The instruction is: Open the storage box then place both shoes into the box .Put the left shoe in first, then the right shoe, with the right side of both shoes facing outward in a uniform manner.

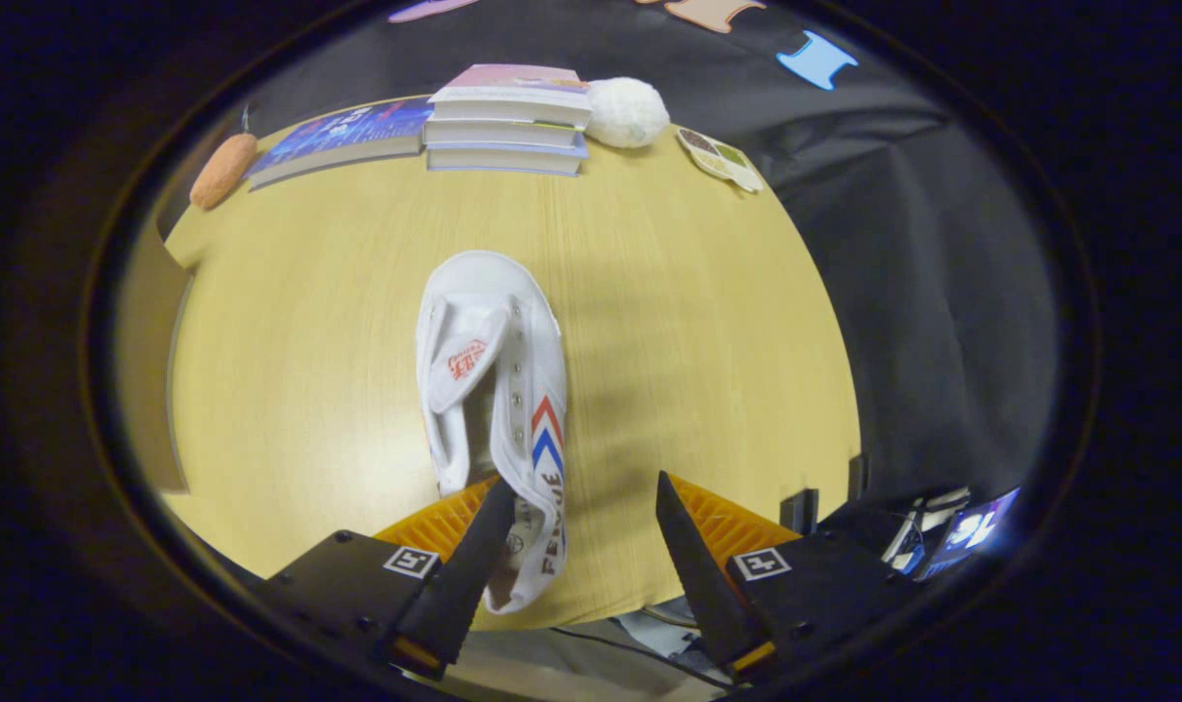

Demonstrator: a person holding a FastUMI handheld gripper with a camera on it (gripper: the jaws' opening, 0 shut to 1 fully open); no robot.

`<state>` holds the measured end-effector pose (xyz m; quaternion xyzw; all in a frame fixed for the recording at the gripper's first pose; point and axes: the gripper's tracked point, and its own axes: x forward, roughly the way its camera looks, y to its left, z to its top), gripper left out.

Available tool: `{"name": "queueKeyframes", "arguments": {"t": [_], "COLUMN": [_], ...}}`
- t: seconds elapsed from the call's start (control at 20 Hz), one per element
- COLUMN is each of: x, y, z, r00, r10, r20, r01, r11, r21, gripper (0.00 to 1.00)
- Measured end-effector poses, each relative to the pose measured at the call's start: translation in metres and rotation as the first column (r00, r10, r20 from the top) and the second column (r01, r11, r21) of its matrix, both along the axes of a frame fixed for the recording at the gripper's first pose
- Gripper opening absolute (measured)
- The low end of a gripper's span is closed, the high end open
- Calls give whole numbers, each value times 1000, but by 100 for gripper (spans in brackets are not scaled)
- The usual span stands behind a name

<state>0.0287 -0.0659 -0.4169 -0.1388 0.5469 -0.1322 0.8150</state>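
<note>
White canvas, the shoe [493, 390] lies on the wooden table [689, 331] at the frame's centre, toe pointing away, heel reaching down between the fingers and lying against the left one. The gripper [583, 507] has its fingers spread wide, clamping nothing. The shoe has no laces, its tongue flopped open to the left, with red and blue chevrons and lettering on its right side. At the table's far edge, upper centre, sit stacked books [508, 122], a white fluffy ball [628, 112] just right of them, and an orange oblong thing [223, 170] at upper left.
</note>
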Motion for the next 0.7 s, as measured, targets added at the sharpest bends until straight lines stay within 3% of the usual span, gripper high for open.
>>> {"name": "queueKeyframes", "arguments": {"t": [0.15, 0.3, 0.55, 0.7], "x": [11, 29, 59, 64], "y": [-7, -15, -19, -23], "z": [-11, -12, -21, -26], "r00": [999, 983, 923, 879], "r10": [11, 41, 88, 46], "r20": [46, 181, 375, 475], "r01": [-12, -44, -103, -109], "r11": [1000, 999, 994, 988], "r21": [13, 13, 20, 107], "gripper": [90, 88, 84, 82]}}
